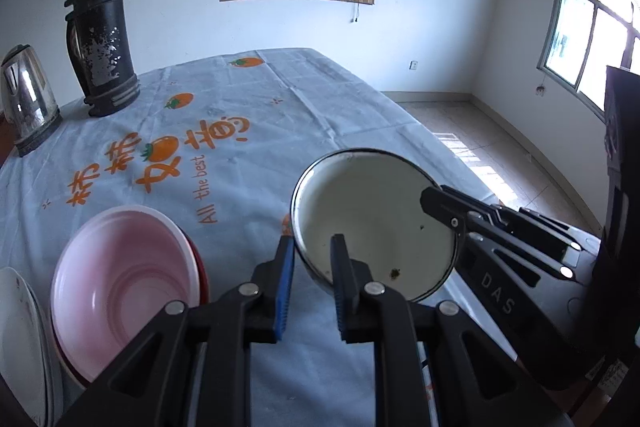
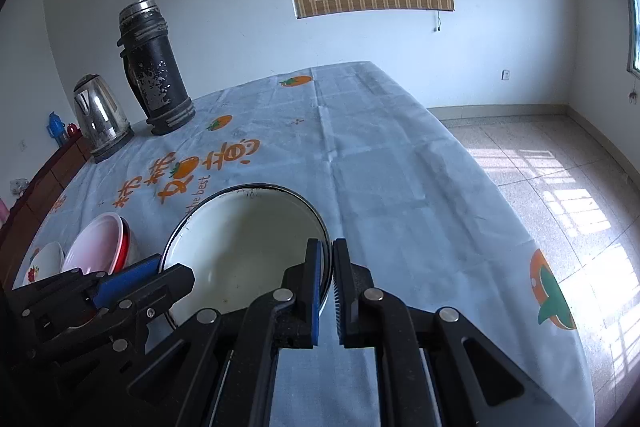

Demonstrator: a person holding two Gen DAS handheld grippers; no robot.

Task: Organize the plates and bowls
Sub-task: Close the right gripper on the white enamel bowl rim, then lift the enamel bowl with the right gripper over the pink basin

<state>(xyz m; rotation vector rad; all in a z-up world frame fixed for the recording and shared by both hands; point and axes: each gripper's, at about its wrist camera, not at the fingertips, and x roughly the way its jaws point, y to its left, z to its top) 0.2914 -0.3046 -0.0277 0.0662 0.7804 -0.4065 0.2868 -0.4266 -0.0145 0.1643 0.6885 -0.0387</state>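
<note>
Enamel bowl: a white bowl with a dark rim, held tilted above the near part of the table, its hollow facing both cameras; a few dark specks sit on the inner wall.
Right gripper: its jaws are clamped on the bowl's rim, one finger inside and one outside, at the edge nearest that hand.
Left gripper: its jaws are drawn in on the opposite rim, the right-hand finger inside the bowl and the blue-padded one against the outer wall; contact looks firm, though the pad face itself is hidden.
Risk, slip: both grips pinch only a thin, smooth, curved lip, so I judge the bowl could pivot or slide out if either hand twists or the two pull apart.
Risk, knock: swinging the bowl towards the stack could strike it and tip it.
Pink bowl: leans nested in a red one, just beside the held bowl on the left gripper's side; probably the place to stack, but its slant makes a clean seat doubtful.
White plate: stands at the far edge of that group, partly cut off.
Black flask: upright at the back of the table, well apart.
Steel kettle: beside the flask, also clear of the path.
In the way: only the left gripper itself, between the held bowl and the stack.
</note>
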